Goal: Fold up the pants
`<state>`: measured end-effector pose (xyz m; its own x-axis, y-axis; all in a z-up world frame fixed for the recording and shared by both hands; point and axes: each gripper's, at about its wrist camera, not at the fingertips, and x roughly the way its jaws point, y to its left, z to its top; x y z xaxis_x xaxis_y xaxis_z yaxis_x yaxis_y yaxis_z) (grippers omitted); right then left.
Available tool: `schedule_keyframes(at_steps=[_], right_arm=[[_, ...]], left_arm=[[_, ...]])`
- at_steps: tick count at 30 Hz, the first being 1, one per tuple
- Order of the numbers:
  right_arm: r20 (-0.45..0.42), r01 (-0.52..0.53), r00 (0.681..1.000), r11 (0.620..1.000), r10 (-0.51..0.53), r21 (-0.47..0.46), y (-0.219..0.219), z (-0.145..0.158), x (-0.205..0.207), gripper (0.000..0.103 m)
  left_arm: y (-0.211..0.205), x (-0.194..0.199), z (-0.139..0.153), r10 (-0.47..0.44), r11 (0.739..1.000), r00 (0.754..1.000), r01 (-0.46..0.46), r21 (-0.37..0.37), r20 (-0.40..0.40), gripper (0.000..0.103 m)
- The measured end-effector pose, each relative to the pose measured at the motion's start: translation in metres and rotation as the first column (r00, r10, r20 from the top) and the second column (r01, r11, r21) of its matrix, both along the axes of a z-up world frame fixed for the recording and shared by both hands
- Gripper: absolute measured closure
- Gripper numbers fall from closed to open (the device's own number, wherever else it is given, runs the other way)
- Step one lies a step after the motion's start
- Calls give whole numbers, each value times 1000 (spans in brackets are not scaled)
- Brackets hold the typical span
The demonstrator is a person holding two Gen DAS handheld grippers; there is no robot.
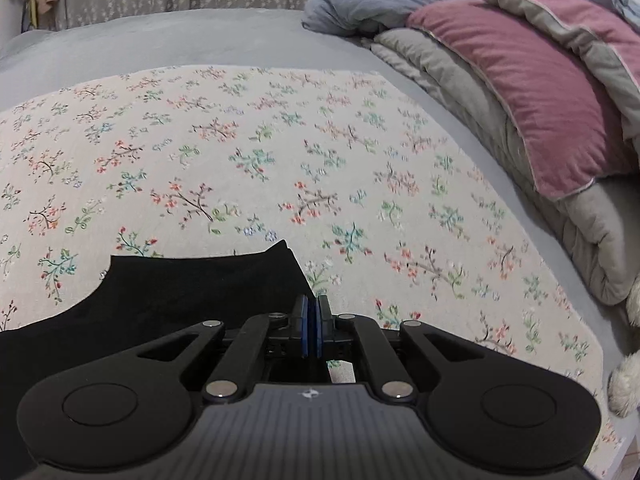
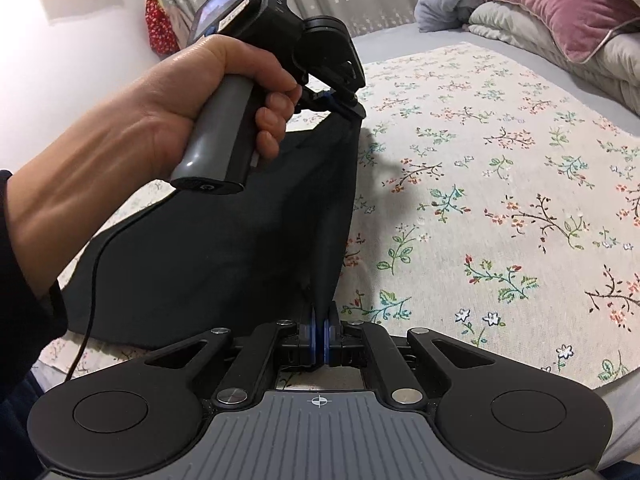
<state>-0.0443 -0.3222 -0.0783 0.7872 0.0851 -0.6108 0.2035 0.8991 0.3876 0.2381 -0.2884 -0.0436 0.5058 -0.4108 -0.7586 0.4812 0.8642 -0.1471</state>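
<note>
My left gripper (image 1: pixel 312 316) has its jaws closed on an edge of the black pants (image 1: pixel 180 292), which spread toward 9 o'clock over the floral cloth (image 1: pixel 320 152). My right gripper (image 2: pixel 319 334) pinches another edge, jaws closed tight; the pants (image 2: pixel 224 232) rise toward 12 o'clock to the left gripper (image 2: pixel 346 102). Pillows (image 2: pixel 560 12) sit at 2 o'clock.

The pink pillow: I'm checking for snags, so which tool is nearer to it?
Left. The left tool holds the black pants farther up the bed, closer to the pink pillow; the right tool grips them at the near edge.
</note>
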Motion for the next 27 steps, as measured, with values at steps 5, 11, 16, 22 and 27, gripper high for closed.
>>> schedule_keyframes(at_steps=[5,11,16,22,27], right_arm=[[10,5,1000,1000,-5,10,2,2,-4,99],[20,-6,1000,997,8,-76,12,6,-4,99],[45,-25,998,973,36,-230,31,13,-5,99],[68,-13,997,970,30,-245,30,14,-5,99],[93,2,995,973,20,-233,25,17,-7,99]], left_arm=[[-11,-4,-11,-50,996,999,50,68,-3,49],[-42,-29,-27,-128,934,990,101,343,58,18],[-51,-43,-29,-200,878,973,128,461,111,20],[-48,-46,-30,-201,853,968,99,512,148,88],[-25,-35,-11,-135,930,981,76,361,139,89]])
